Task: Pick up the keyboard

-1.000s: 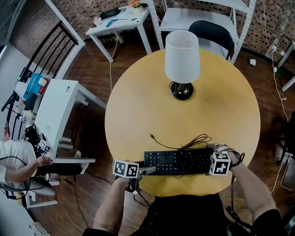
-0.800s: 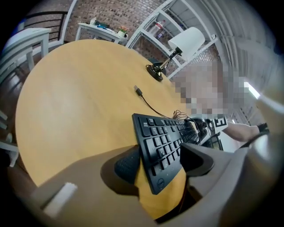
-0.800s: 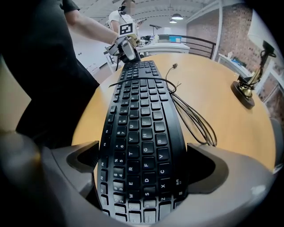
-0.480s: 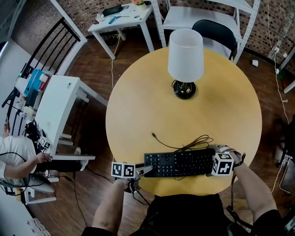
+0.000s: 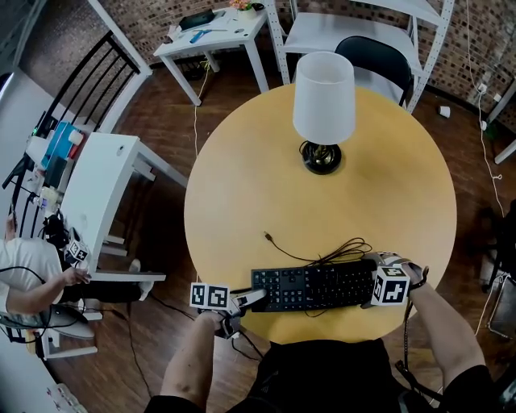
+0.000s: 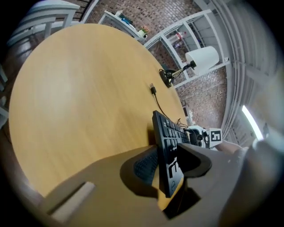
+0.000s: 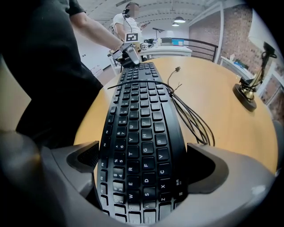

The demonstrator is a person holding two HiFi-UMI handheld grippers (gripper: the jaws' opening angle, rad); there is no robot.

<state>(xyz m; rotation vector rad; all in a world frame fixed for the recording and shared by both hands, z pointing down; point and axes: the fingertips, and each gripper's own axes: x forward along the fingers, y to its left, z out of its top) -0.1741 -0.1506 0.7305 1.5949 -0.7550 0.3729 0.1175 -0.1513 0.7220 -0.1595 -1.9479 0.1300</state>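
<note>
We show the black wired keyboard (image 5: 313, 284) at the near edge of the round wooden counter (image 5: 242, 185): right claw (image 7: 142, 164) clamped on one end, left claw (image 6: 171, 162) closing on the other. Unequal grip could tilt it.

I see a black keyboard (image 5: 313, 284) with white letters on a pale yellow wood-grain table (image 5: 266, 185). The lamp (image 5: 323, 87) has a white shade and black base. The wall (image 5: 141, 16) shows brownish brickwork.

- Counted one keyboard (image 5: 310, 284), with one cable (image 5: 322, 252).
- One lamp (image 5: 322, 97).
- One round table (image 5: 242, 185).
- White tables numbered two: far white table (image 5: 211, 36), left white table (image 5: 101, 189).
- One black chair (image 5: 371, 52).
- One bystander (image 5: 28, 274) was seen.
</note>
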